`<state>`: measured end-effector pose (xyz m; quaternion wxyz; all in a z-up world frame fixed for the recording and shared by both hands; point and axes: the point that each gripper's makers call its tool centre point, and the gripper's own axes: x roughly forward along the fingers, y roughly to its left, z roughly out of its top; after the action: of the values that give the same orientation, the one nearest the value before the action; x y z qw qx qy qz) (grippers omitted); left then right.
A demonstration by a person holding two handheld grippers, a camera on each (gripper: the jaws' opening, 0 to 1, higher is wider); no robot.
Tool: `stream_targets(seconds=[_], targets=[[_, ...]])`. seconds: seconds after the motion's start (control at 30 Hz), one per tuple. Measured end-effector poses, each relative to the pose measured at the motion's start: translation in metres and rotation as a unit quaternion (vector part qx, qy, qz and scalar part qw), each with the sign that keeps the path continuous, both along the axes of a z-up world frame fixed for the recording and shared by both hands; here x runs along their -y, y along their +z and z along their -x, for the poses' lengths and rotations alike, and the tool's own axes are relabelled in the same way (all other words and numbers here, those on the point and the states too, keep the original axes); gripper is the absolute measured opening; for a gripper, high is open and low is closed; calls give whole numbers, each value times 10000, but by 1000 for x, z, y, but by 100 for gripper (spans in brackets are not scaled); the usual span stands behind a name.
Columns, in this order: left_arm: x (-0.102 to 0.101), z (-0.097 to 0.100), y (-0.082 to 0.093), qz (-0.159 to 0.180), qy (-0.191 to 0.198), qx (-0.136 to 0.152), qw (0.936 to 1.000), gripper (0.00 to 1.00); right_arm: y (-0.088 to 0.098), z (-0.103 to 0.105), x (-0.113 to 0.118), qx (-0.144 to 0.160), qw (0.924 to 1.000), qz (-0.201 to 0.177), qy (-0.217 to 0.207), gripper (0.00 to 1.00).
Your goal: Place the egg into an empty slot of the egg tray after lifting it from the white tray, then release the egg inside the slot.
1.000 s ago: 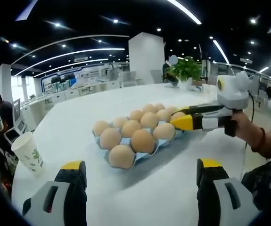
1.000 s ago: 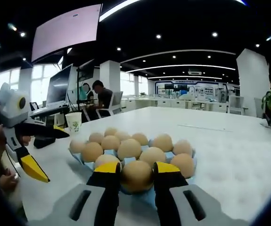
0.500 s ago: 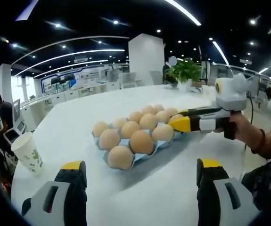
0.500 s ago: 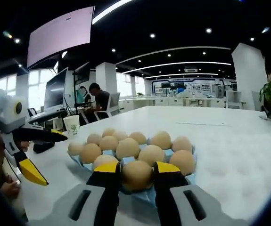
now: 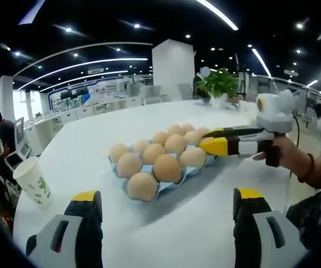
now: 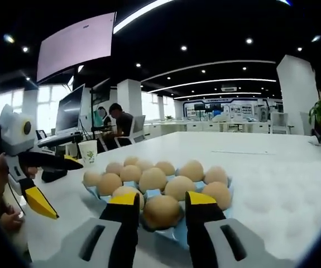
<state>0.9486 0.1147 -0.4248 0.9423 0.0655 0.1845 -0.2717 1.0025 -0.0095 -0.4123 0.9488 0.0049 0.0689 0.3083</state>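
Right gripper (image 6: 160, 209) closed around the egg (image 6: 160, 211), seating it in a near-corner slot of the blue egg tray (image 6: 178, 234) ahead of release, while left gripper (image 5: 163, 215) hangs wide open, empty, clear of the work.

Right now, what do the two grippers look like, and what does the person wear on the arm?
Both grippers have pale grey bodies with black jaws tipped in yellow. The right gripper has a black cable trailing behind it. The person wears a dark band on that wrist. The left gripper looks the same.
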Motion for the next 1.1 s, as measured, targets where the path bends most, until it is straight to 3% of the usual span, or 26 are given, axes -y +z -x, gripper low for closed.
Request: stream_targets(seconds=[0.3, 0.67, 0.9, 1.1], targets=[[2, -1, 3, -16, -20, 29, 10000, 100, 7, 0, 3, 182, 9997, 134, 33, 57], [6, 0, 5, 54, -34, 57, 10000, 100, 4, 1, 9, 154, 9993, 336, 93, 76], [7, 0, 5, 13, -38, 49, 10000, 100, -1, -1, 17, -59, 9993, 370, 93, 82], [7, 1, 4, -11, -48, 45, 10000, 100, 0, -1, 22, 6, 9991, 417, 76, 85]])
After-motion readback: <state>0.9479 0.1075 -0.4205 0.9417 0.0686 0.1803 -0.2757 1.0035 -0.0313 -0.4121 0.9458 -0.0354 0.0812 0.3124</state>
